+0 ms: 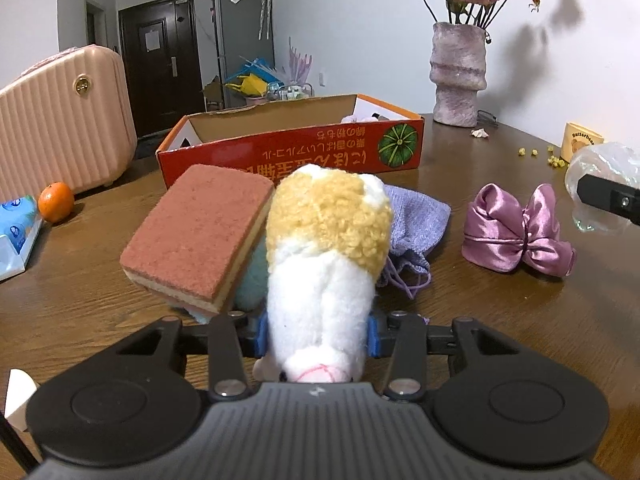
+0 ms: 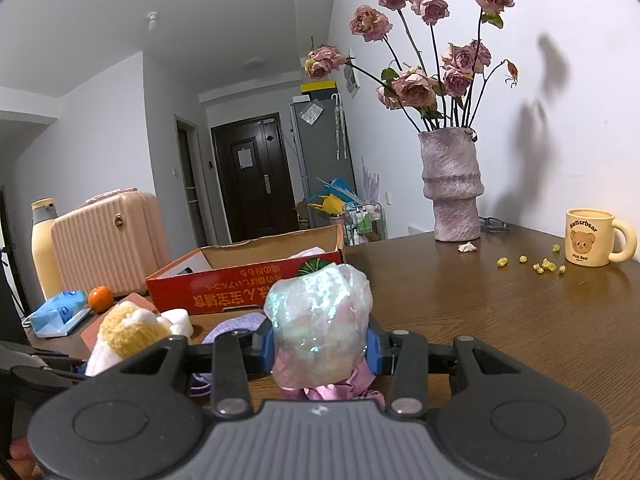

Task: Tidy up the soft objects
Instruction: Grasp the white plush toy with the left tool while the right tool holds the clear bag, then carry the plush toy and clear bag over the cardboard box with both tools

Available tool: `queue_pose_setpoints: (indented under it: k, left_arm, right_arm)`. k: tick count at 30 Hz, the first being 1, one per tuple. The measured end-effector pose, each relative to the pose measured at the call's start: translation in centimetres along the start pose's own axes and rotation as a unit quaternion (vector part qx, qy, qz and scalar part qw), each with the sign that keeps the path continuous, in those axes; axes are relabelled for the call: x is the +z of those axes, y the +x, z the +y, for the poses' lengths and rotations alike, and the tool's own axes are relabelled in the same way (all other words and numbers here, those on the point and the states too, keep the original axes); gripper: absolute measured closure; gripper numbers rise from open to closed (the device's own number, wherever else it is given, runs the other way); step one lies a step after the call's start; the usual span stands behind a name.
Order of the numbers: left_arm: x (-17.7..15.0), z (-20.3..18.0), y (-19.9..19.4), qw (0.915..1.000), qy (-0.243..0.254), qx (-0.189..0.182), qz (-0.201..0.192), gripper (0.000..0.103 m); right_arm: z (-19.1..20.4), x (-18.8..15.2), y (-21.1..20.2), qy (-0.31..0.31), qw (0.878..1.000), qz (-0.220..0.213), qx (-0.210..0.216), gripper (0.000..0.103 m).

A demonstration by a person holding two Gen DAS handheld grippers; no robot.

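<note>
Left gripper (image 1: 316, 336): we see both blue pads pressed into the white body of the plush toy (image 1: 324, 248); a narrow grip, holding it.
Right gripper (image 2: 320, 346): clamped on an iridescent crinkly bundle (image 2: 320, 320), held up off the table (image 2: 500, 320).
Plush axis: it runs straight out along the left fingers, yellow woolly end farthest away, a pink-stitched end nearest the camera.
Key bearing: the open red cardboard box (image 1: 288, 152) lies dead ahead of the left gripper, its long side across our line, just beyond the plush tip.
Nearer hand: we judge the left nearer the box; from the right gripper the box sits ahead and to the left.
Obstacles: a pink sponge (image 1: 200, 236) leans close on the plush's left, a lavender knit pouch (image 1: 416, 224) lies close on its right; a satin bow pouch (image 1: 516, 232) sits well right.
Open room: we judge the path must rise over the box's near wall; inside, the left part looks bare, while something pale shows at the right end.
</note>
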State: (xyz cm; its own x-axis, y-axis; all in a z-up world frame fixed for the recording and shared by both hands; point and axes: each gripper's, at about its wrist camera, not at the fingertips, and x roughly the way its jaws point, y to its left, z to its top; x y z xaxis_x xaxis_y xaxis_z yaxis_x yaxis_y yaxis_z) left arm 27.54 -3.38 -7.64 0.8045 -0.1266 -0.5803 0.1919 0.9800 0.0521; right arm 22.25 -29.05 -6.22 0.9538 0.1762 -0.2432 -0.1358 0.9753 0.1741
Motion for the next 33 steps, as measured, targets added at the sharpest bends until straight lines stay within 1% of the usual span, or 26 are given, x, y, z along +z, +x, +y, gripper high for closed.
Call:
queue_pose_setpoints:
  k: [9,20,26,33]
  left_arm:
    - [0.1,0.1,-1.1,0.9998,-0.006,0.001,-0.021,0.061]
    - [0.6,0.3,-4.2,0.9966,-0.015,-0.001,-0.081,0.061]
    - [1.1,0.8,-5.9,0.9938,-0.029,-0.001,-0.107,0.061]
    - [2.3,1.6,-7.4,0.9901,-0.042,0.003,-0.134,0.061]
  right_arm:
    - [-0.1,0.1,0.1,-0.002,1.000,0.001,-0.004,0.062]
    - [0.6,0.0,0.2,-0.022,1.000,-0.008,-0.004,0.062]
    - [1.6,0.5,0.4,-0.034,0.999,-0.015,-0.002,0.062]
    - [3.8,1.6,1.3,-0.049,0.999,-0.017,0.008,0.062]
